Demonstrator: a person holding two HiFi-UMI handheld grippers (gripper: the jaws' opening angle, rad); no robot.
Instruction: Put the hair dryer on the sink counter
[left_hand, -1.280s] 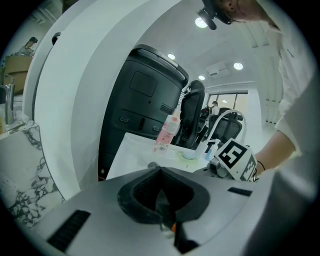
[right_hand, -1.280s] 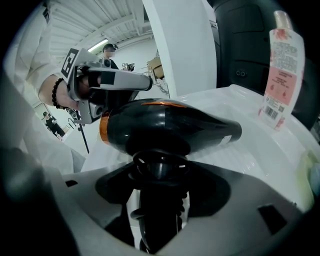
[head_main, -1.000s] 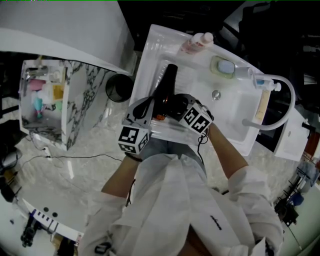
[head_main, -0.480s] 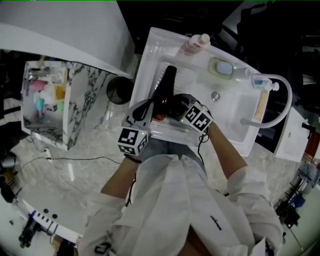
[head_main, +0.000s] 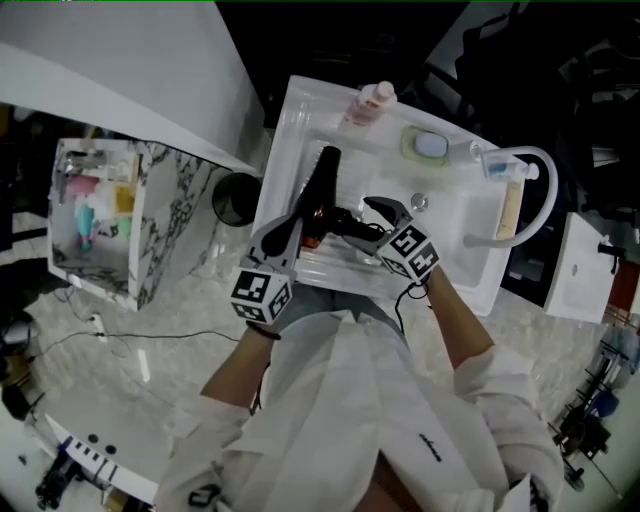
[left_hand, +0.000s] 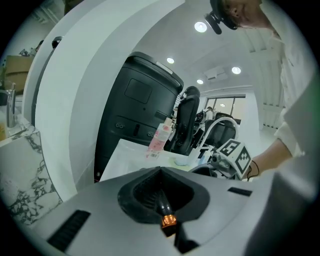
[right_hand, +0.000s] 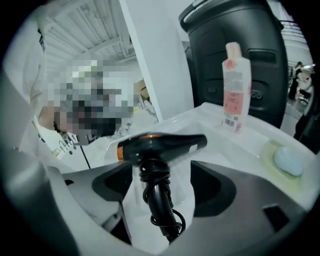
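Note:
The black hair dryer (head_main: 322, 185) with an orange ring lies along the left part of the white sink counter (head_main: 285, 125). Its handle, with the cord wound round it (right_hand: 159, 200), points toward me. My left gripper (head_main: 298, 218) is shut on the dryer's orange rear end (left_hand: 167, 220). My right gripper (head_main: 372, 213) stands open just right of the handle. Its jaws have just been opening. In the right gripper view the handle is between the jaws of that gripper (right_hand: 162, 187), and the pads do not touch it. The barrel (right_hand: 165, 145) lies crosswise beyond them.
A pink bottle (head_main: 368, 103) stands at the counter's back edge, a soap dish (head_main: 430, 147) to its right. A white faucet with a hose (head_main: 525, 195) curves over the basin (head_main: 455, 215). A black bin (head_main: 235, 198) and a marble shelf unit (head_main: 150, 220) stand to the left.
My right gripper's jaws have spread apart off the dryer's handle and drawn back to the right. The left gripper keeps its hold at the orange end.

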